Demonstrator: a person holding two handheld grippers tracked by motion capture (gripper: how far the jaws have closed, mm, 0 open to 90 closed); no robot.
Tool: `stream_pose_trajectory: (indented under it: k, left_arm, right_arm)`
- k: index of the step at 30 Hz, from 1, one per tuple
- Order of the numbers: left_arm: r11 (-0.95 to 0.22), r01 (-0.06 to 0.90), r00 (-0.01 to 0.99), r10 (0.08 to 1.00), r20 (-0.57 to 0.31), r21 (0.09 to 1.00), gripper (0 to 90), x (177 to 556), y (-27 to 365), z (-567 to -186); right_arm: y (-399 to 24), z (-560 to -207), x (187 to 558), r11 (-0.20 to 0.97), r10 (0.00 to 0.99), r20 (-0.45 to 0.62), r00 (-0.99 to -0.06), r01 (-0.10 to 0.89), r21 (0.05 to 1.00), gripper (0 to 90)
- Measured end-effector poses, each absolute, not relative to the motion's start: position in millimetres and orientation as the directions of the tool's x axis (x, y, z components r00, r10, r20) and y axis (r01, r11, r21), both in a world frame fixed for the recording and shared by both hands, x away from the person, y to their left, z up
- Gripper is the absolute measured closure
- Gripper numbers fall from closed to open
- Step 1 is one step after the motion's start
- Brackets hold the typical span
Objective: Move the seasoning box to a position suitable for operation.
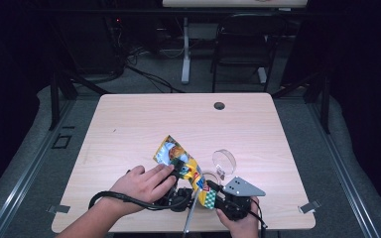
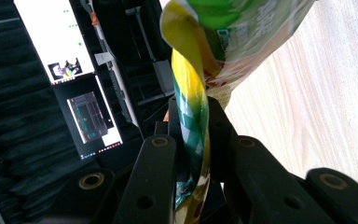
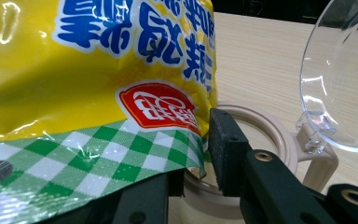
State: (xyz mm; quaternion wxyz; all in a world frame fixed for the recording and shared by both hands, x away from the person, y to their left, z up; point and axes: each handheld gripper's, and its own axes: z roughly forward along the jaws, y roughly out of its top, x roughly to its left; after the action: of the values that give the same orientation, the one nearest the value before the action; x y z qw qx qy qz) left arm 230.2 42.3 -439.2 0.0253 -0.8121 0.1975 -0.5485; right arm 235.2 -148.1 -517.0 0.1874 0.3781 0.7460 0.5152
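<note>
Container (image 1: 209, 177) with flipped-open clear lid (image 1: 224, 161) just behind snack bag (image 1: 182, 163), on table (image 1: 129, 129)

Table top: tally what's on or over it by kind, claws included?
Yellow foil snack bag with green checked edge: 1
Beige round container with clear hinged lid: 1
Black two-jaw claws: 2, the left claw and the right claw, both clamped on the bag
Total: 4
</note>
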Motion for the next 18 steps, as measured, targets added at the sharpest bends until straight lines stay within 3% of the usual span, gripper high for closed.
stream_pose_trajectory:
  k: [18]
  left_arm:
    - [-0.913,-0.307,0.307,-0.362,0.88,-0.268,84.8,231.6,36.9,-437.9]
  right_arm:
    - [-152.4,-516.9,235.5,0.176,0.763,0.112,-0.636,0.371,0.912,76.4]
